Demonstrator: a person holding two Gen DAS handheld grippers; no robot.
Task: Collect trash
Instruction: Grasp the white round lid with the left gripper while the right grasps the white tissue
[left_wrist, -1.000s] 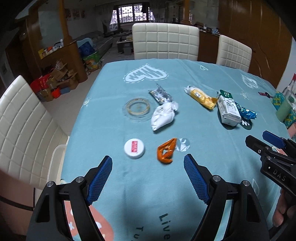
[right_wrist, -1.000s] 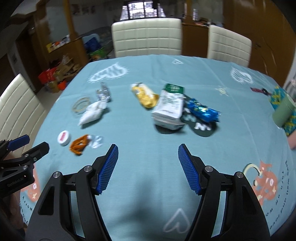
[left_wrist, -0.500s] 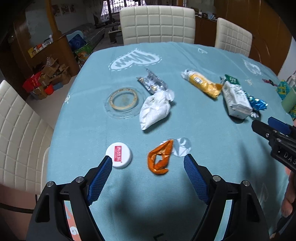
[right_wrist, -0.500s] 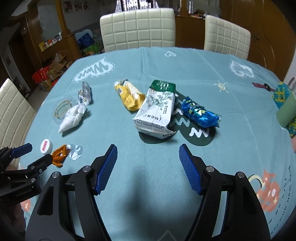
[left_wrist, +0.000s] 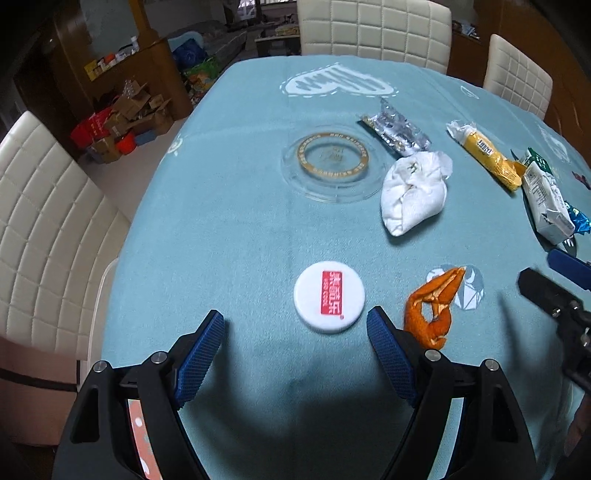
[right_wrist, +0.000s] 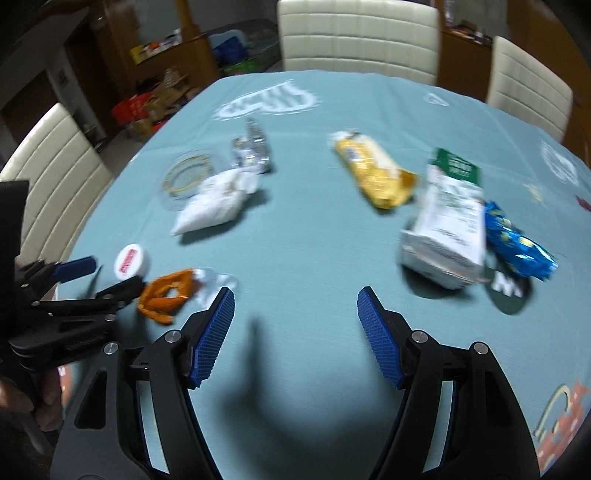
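Note:
Trash lies scattered on the teal tablecloth (left_wrist: 229, 229). A white round lid (left_wrist: 329, 302) with a red label sits just ahead of my open left gripper (left_wrist: 295, 325), between its fingertips' lines. An orange peel (left_wrist: 432, 310) lies by the right finger. Further off are a crumpled white tissue (left_wrist: 412, 192), a silver wrapper (left_wrist: 395, 127), a yellow wrapper (left_wrist: 487, 155) and a white carton (left_wrist: 546, 199). My right gripper (right_wrist: 295, 299) is open over bare cloth, with the carton (right_wrist: 448, 225), a blue wrapper (right_wrist: 517, 243) and the yellow wrapper (right_wrist: 373, 173) beyond it.
A clear glass coaster with a gold ring (left_wrist: 332, 162) rests mid-table. White padded chairs stand on the left (left_wrist: 40, 229) and at the far side (left_wrist: 373, 26). Boxes clutter the floor (left_wrist: 122, 122) at the left. A hand (right_wrist: 22, 398) holds the left gripper.
Both grippers have come down closer to the table. The left one now has the white lid centred ahead instead of the orange peel. The right view has swung left and is blurred.

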